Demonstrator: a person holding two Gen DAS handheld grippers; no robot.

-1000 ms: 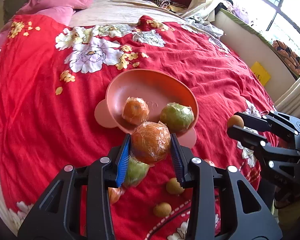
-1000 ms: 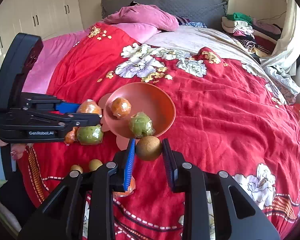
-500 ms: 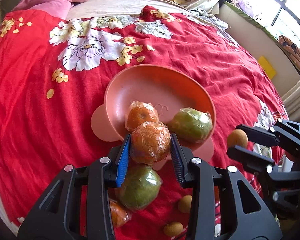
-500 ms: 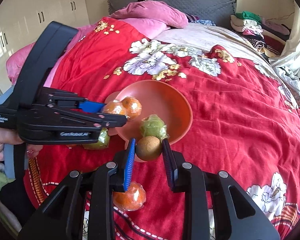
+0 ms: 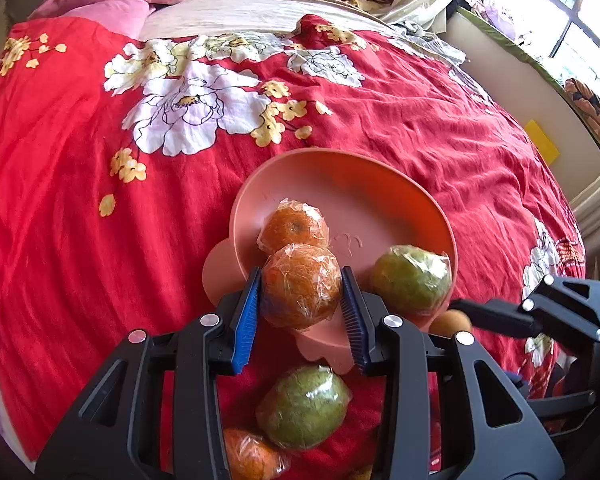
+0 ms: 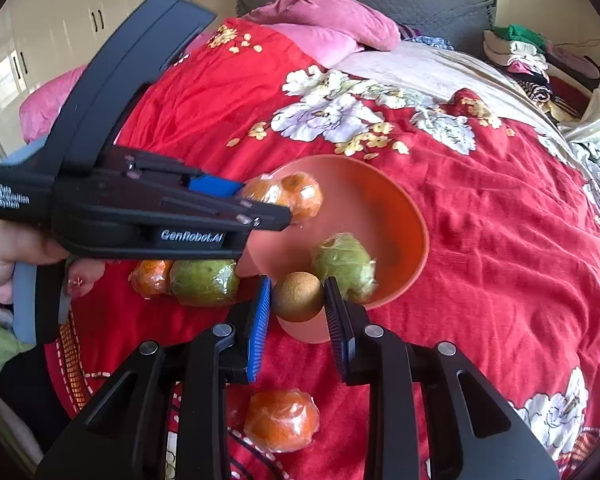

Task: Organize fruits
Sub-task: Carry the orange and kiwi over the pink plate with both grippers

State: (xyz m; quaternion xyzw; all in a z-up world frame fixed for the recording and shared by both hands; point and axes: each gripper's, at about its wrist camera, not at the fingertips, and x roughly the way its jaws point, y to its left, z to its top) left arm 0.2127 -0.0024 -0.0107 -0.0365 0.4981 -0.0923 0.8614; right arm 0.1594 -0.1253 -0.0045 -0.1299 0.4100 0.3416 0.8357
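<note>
Cling-film on the wrapped orange (image 5: 301, 285) looks slippery; left hand-held gripper (image 5: 301, 294) clamps its equator. Right hand-held gripper (image 6: 299, 298) pinches the firm, light brown fruit (image 6: 298, 296) at the bowl (image 6: 414, 236).

Home bedroom, bed w/ red floral quilt (image 5: 420, 120), pink pillows (image 6: 332, 16), wardrobe (image 6: 60, 20)
</note>
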